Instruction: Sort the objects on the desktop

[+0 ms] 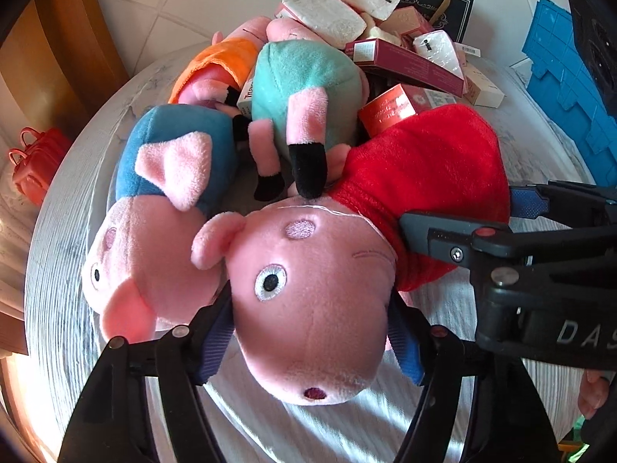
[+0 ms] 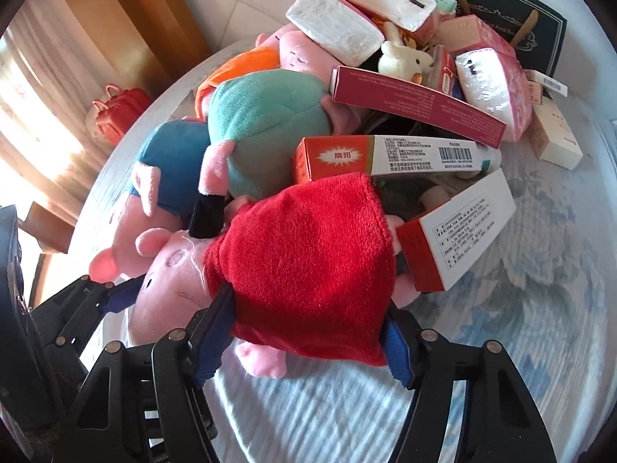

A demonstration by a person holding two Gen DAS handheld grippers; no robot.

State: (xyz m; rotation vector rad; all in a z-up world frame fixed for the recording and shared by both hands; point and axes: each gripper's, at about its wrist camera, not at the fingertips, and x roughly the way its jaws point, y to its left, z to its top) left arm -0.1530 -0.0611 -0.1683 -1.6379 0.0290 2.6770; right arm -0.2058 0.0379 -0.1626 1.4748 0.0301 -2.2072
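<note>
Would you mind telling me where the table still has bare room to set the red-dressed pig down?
Bare table lies right of the red-dressed pig, below the white box. The far side is crowded with plush pigs and boxes.

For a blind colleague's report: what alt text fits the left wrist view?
Left gripper clamps the head of a red-dressed pig plush on a table; right gripper grips its dress. Behind lie more plushes and boxes.

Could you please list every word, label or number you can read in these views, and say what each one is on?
"DAS": right gripper's black body, cut off by the frame edge.
"高邦": red-and-green box, in its starburst; barcode digits too small.
"And Se": black gift bag, partly hidden.
White-sided red box: print too small.
</note>
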